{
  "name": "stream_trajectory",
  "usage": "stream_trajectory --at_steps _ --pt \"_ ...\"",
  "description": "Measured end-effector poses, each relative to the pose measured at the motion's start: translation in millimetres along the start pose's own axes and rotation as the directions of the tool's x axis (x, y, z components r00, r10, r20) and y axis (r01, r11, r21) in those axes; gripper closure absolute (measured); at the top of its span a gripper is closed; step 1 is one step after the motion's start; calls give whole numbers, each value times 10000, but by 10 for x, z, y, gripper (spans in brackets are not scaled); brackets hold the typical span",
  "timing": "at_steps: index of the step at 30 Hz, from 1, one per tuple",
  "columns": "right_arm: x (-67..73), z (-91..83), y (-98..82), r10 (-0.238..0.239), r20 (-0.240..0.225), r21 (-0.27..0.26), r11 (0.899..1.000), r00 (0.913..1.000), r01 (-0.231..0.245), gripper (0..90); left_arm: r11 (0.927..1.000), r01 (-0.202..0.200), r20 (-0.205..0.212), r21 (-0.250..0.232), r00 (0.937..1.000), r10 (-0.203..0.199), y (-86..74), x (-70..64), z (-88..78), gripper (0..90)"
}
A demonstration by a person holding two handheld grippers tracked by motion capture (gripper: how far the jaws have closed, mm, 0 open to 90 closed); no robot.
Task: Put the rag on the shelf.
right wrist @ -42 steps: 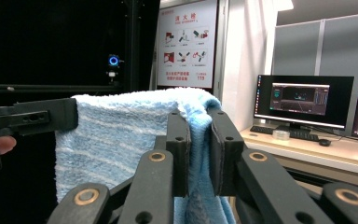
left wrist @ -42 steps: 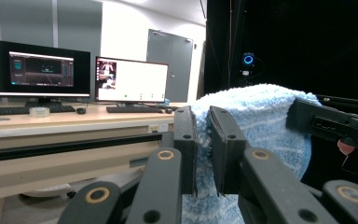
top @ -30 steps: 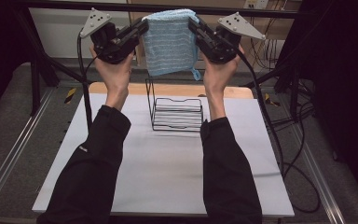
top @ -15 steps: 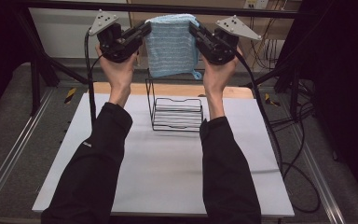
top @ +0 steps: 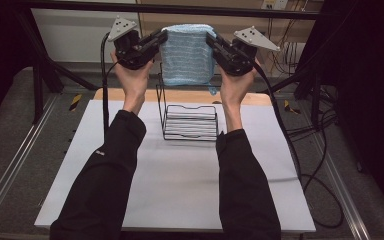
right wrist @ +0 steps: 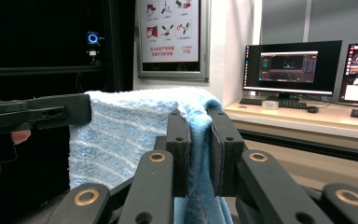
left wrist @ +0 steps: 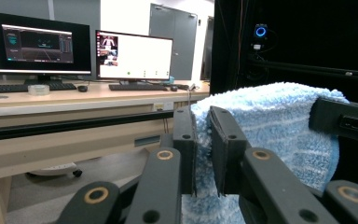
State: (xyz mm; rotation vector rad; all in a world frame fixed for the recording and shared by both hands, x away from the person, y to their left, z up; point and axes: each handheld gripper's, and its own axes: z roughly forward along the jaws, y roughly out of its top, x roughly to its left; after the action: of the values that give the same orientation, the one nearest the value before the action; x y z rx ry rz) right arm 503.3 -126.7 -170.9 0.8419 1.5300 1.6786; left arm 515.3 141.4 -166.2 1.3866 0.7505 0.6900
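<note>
Blue terry towel point(top: 187, 55) hangs stretched flat btwn both tongs, above the wire rack point(top: 190, 120) on the counter point(top: 180, 190); left tongs point(top: 161, 37) & right tongs point(top: 211, 40) each pinch a top corner, prob. to drape it over the rack.

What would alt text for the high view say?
Two hand-held grippers, left gripper and right gripper, each pinch a top corner of a light blue towel, holding it spread above a black wire rack on a white table. Dark-sleeved forearms reach in from below.
</note>
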Motion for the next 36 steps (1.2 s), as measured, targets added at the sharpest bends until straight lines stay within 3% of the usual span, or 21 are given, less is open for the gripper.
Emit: stream_trajectory --at_steps 16,26,36 --pt "-77 -34 -257 279 63 446 9986 9996 -282 805 9979 -149 229 628 9996 135 -231 8 56 807" --pt "-73 -104 -439 385 -174 772 9963 9991 -371 803 9958 -336 656 851 9975 281 -380 9 -64 804" --pt "-60 -191 -568 344 -524 1034 9942 9980 -289 803 9930 -77 941 1176 9956 -34 -517 -13 -181 804"
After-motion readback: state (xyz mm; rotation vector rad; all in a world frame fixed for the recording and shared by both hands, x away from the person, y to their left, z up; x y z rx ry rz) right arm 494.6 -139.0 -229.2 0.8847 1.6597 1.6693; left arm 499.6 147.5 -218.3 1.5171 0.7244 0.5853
